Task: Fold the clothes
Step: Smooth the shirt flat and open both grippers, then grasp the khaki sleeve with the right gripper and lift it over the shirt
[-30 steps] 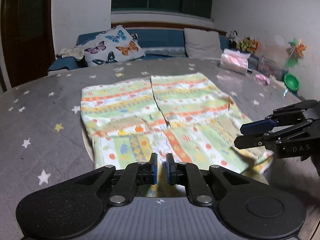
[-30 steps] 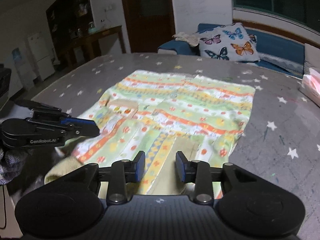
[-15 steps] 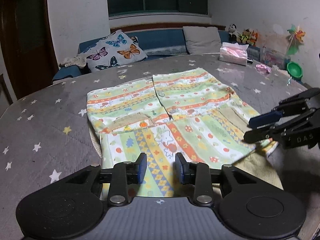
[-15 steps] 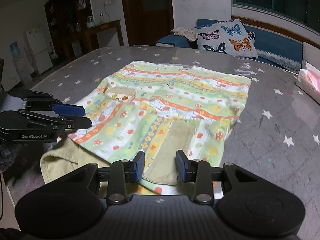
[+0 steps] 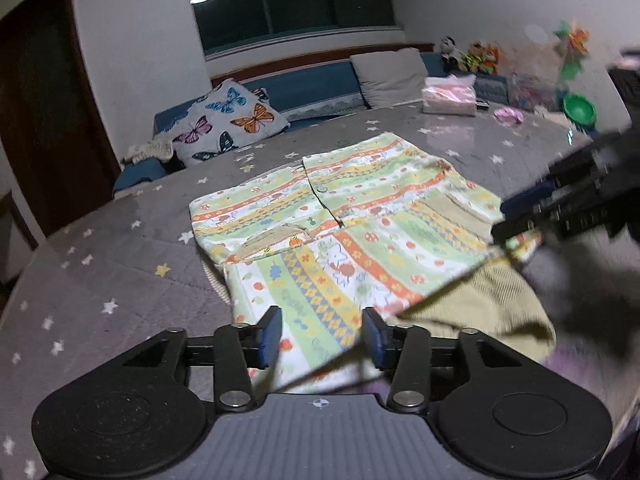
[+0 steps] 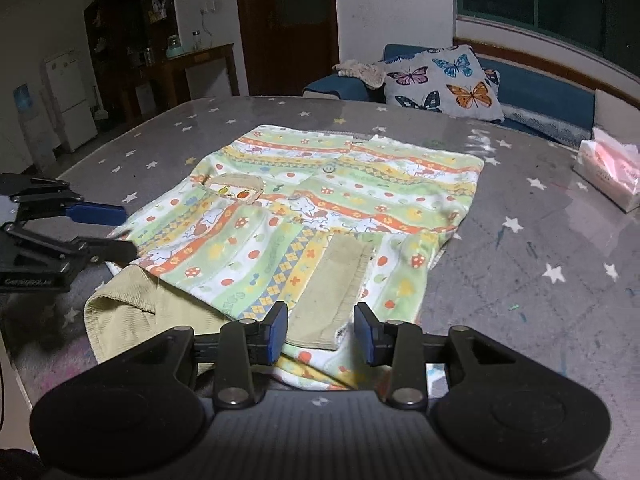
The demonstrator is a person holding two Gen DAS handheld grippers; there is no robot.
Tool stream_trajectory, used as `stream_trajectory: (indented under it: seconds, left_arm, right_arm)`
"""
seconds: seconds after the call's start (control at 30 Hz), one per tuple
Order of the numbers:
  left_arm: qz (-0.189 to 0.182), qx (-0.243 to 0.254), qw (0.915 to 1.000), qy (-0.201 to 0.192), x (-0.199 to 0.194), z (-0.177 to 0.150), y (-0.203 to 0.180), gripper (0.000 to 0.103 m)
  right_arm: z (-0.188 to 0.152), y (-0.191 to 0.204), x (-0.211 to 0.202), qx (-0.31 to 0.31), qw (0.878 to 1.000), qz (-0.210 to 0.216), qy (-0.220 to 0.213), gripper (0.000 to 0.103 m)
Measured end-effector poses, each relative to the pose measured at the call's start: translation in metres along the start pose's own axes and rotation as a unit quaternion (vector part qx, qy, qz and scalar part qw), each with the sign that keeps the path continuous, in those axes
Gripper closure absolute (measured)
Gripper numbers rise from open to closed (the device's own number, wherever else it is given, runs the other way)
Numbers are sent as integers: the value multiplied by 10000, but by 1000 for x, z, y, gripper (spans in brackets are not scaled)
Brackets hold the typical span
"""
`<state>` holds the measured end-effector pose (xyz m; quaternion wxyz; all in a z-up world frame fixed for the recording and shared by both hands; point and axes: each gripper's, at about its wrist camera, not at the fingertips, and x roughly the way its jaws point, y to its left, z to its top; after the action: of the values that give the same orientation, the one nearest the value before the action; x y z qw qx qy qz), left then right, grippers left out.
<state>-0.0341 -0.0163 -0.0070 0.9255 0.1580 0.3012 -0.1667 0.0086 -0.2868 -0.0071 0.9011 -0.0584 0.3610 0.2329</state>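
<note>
**A:** How do the jaws stand?

**B:** Both pairs are spread and hold nothing. The left gripper (image 5: 322,336) hangs over the near hem of the printed garment (image 5: 344,232), its blue pads on either side of the striped cloth without pinching it. The right gripper (image 6: 321,333) is the same, wide apart above the khaki cuff (image 6: 332,280) that lies folded across the front.

**A:** And the garment itself?

**B:** It lies flat on the grey star-printed table cover (image 6: 540,248), buttoned front up, with the sleeves already turned in over the body. A khaki corduroy lining (image 5: 488,300) shows at the near corner, where one flap is turned back.

**A:** How will it handle?

**B:** Soft and light, I judge, with no stiffness at all. A lifted edge will sag between the two grips, and the lined layers may slide over each other. It is not fragile. The cover looks smooth under it, so the whole piece could drag if it is pulled sideways.

**A:** Where should they take hold?

**B:** At the near hem, one gripper near each corner, pinching both layers together. Then the lower half can probably be carried over toward the collar (image 6: 352,140). The tissue pack (image 6: 608,172) and the butterfly cushion (image 6: 444,80) are well apart from the work.
</note>
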Motion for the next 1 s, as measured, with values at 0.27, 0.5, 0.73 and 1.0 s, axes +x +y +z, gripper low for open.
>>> stream_trajectory:
  seconds: [0.27, 0.5, 0.73, 1.0]
  left_arm:
    - [59, 1180, 9930, -64, -23, -24, -24, 36]
    - [-89, 1511, 9881, -273, -16, -28, -45, 35]
    - [-397, 1436, 9869, -625, -7, -16, -56, 67]
    - [-631, 595, 9941, -650, 1, 17, -31, 94]
  right_arm:
    - [-8, 0, -13, -211, 9997, -69, 77, 63]
    - [-18, 7, -20, -564, 9983, -78, 151, 57]
    - [-24, 18, -23, -1020, 9947, -12, 130, 49]
    - [-20, 40, -22, -1763, 9842, 163, -73, 45]
